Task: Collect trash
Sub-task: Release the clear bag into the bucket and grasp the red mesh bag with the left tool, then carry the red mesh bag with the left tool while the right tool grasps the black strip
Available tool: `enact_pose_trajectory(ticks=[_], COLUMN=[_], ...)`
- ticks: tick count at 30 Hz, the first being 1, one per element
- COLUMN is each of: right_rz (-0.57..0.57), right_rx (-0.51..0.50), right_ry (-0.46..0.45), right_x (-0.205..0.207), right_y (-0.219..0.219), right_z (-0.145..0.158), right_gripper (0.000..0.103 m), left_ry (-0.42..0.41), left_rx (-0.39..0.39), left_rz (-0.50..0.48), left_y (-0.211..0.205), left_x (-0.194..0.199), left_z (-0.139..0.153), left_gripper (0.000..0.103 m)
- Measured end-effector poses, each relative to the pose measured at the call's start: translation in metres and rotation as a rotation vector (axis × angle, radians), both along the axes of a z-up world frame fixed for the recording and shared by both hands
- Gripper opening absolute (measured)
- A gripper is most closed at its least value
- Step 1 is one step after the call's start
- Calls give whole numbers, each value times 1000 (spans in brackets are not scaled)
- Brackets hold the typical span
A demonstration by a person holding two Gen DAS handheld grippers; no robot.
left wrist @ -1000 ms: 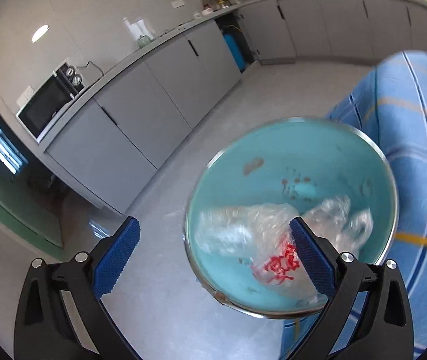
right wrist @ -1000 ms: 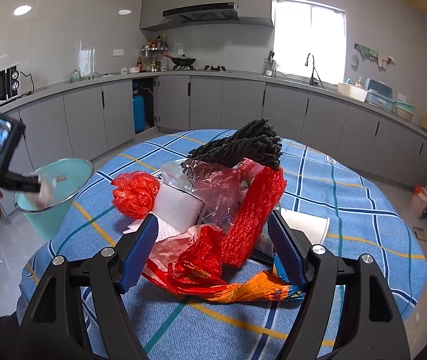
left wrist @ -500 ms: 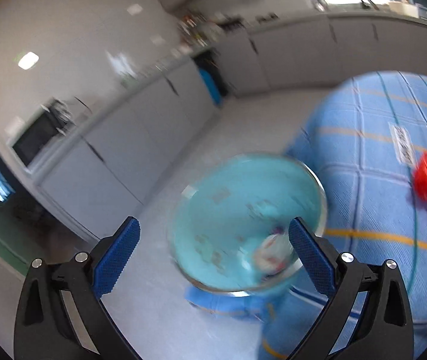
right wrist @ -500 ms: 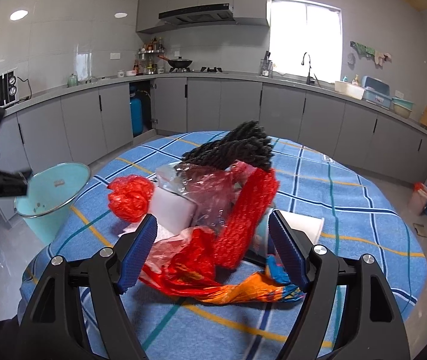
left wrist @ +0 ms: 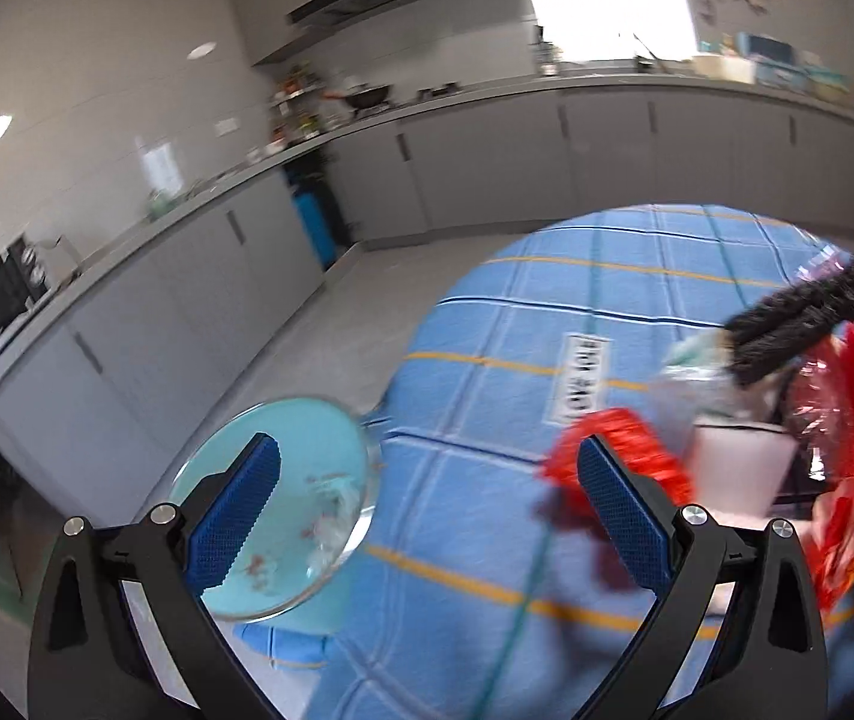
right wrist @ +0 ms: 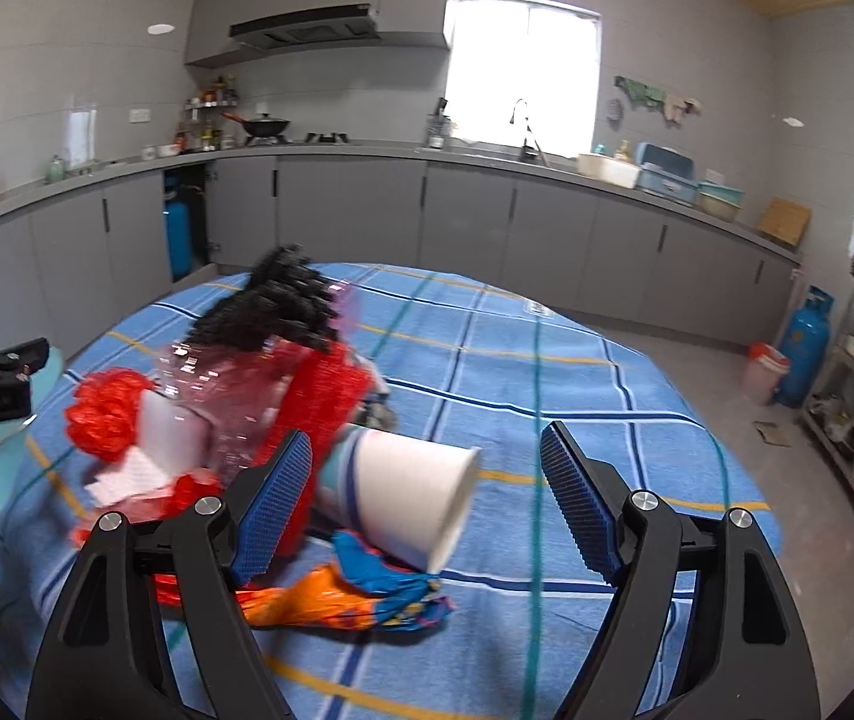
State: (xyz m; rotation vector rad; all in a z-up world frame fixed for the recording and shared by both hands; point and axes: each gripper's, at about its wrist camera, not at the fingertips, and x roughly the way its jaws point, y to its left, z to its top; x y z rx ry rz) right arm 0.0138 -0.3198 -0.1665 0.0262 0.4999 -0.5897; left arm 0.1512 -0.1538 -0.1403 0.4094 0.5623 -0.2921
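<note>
From the left wrist, the left gripper (left wrist: 427, 492) gapes wide and empty over the checked blue tablecloth (left wrist: 487, 408); a round teal bin (left wrist: 282, 504) holding crumpled plastic stands on the floor beside the table.

From the right wrist, the right gripper (right wrist: 427, 492) spreads wide, nothing pinched, around a tipped white paper cup (right wrist: 408, 492) beside red netting (right wrist: 324, 414), black mesh (right wrist: 276, 306) and an orange wrapper (right wrist: 306, 600).
</note>
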Motion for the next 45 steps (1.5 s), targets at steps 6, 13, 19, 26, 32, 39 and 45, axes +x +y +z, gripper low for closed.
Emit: enact_pose_trajectory(ticks=[6,13,19,26,32,39,45], right_rz=[-17,3,7,20,71,115,130], right_rx=[25,36,32,38,12,31,87], right_ry=[17,22,13,-34,-106,-112,-35], right_x=[1,3,2,8,32,57,68], right_y=[-11,-8,-6,-8,-3,1,-5], right_z=[-16,-22,-18,2,30,39,25], right_gripper=[78,78,78,78,78,78,21], left_ry=[58,186,178,28,-96,-143,-107], left_rx=[54,-11,-27,-10,42,35,5], left_rz=[-51,-173,-204,-136,-21,58,68], left_y=[-35,-43,-41,-15,0,24,38], left_x=[-5,-9,-14,-18,-8,-1,7], left_z=[-31,-41,-36,-6,5,16,17], left_gripper=[96,25,3,3,3,3,3])
